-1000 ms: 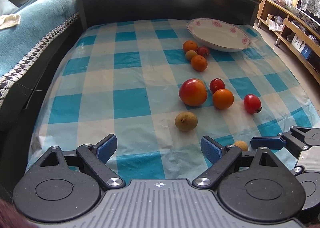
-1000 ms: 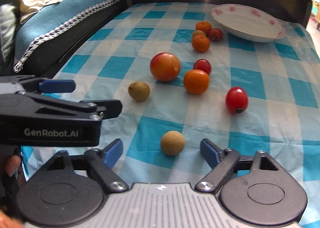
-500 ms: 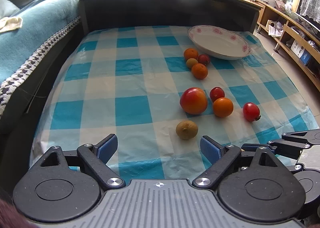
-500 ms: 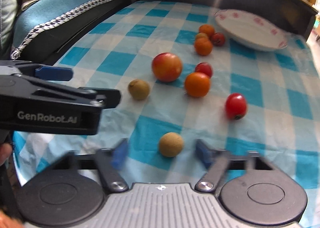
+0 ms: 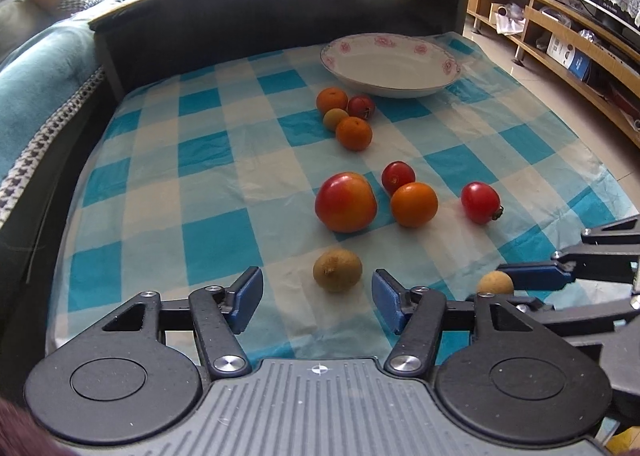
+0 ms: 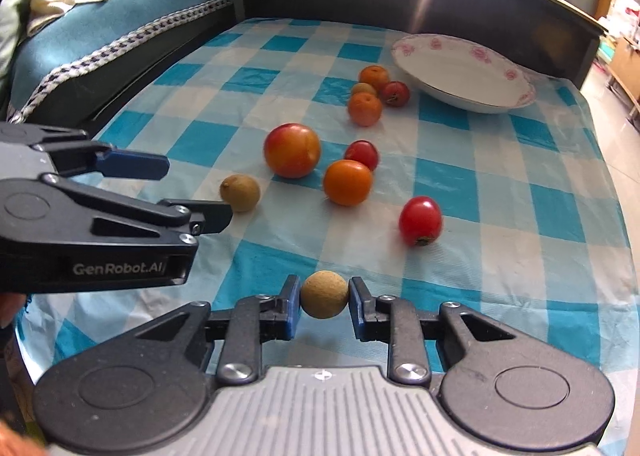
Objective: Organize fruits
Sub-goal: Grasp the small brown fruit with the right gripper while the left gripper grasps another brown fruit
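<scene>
A blue-and-white checked cloth (image 5: 208, 191) covers the desk. A teal-blanketed sofa (image 6: 120, 15) runs along one side, low wooden shelving (image 5: 560, 27) along the other. Sunlight glares over the dark backboard (image 5: 280, 3).

Home living room — sofa (image 6: 120, 15), checked tablecloth (image 5: 208, 191)

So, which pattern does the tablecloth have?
The tablecloth has blue and white checks, clearest in the left wrist view.
</scene>
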A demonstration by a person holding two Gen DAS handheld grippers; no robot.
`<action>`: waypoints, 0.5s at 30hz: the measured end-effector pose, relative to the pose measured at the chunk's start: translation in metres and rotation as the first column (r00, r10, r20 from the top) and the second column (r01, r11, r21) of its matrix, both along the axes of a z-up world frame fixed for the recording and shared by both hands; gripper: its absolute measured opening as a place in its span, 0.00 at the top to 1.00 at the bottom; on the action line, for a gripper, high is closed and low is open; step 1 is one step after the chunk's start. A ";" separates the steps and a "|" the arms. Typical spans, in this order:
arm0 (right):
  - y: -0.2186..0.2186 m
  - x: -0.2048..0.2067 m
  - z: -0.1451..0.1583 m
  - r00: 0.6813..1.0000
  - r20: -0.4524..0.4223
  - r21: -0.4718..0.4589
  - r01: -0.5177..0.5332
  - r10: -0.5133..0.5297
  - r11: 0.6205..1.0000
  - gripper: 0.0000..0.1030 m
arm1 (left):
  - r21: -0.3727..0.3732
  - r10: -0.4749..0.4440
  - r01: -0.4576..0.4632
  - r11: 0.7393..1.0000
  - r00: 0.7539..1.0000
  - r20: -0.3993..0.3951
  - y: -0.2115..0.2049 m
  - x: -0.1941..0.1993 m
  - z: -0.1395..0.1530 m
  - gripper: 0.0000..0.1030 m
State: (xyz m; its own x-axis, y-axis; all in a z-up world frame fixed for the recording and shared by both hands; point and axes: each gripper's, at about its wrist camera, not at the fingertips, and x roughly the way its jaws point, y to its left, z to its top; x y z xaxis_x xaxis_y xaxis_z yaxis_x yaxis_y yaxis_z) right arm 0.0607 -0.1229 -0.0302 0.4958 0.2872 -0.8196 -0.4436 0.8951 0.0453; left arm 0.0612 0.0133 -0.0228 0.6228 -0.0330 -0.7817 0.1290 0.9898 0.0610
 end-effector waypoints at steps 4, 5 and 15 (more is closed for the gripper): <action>-0.004 0.002 0.000 1.000 -0.018 0.026 0.013 -0.012 1.000 0.71 | 0.013 -0.013 0.013 1.000 1.000 -0.016 -0.004 0.009 -0.007 0.43; -0.004 0.002 0.000 1.000 -0.018 0.030 0.015 -0.014 0.999 0.71 | 0.010 -0.013 0.013 1.000 1.000 -0.028 -0.003 0.010 -0.009 0.44; -0.007 0.005 -0.003 0.999 -0.040 0.048 0.031 -0.029 0.998 0.71 | -0.034 -0.038 0.036 0.999 0.998 -0.047 -0.004 0.015 -0.020 0.53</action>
State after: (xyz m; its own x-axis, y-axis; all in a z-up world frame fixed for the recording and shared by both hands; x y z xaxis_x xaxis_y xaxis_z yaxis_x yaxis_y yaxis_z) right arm 0.0657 -0.1304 -0.0328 0.4727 0.3126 -0.8239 -0.4140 0.9041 0.1055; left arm 0.0761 0.0091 -0.0423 0.5827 -0.0815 -0.8086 0.1675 0.9856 0.0214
